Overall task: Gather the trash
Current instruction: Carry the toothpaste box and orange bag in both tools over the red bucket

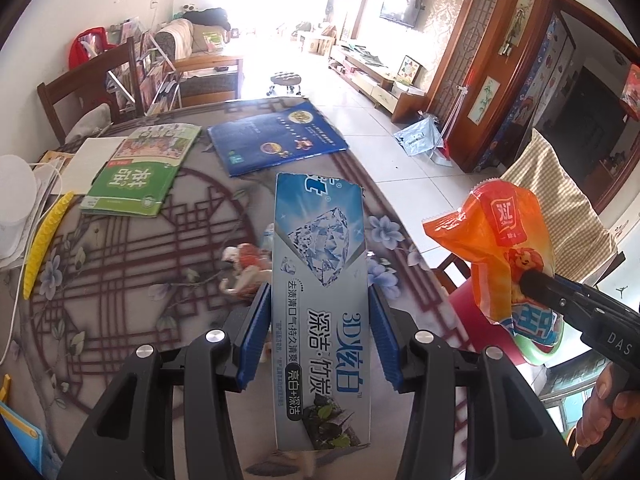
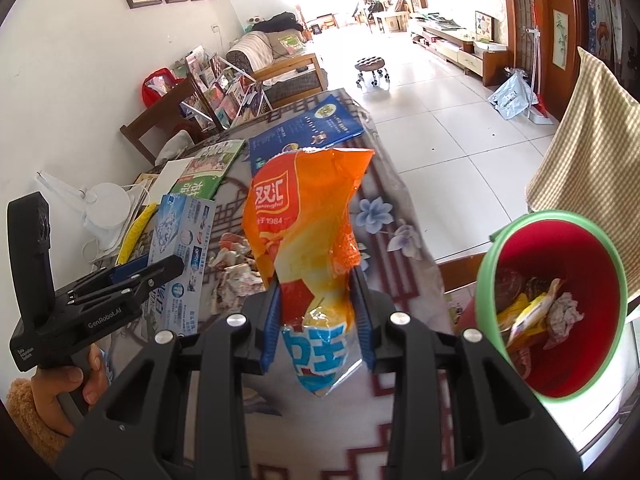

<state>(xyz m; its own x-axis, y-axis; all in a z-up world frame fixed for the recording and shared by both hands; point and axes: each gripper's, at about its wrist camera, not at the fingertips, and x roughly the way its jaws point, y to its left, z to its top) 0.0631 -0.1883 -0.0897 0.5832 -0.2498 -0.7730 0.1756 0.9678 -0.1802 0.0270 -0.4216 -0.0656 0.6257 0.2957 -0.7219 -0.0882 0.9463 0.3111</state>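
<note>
Carrying two pieces of trash toward the bin

One table (image 1: 120, 280) is seen; one red bin (image 2: 560, 360) stands beside it. One stiff, light box (image 1: 320, 280) is clamped at mid-length in the left claw (image 1: 320, 340). One soft, slippery wrapper (image 2: 304, 220), gripped low, is clamped in the right claw (image 2: 320, 320). Crumpled scraps (image 2: 236, 272) remain.
</note>
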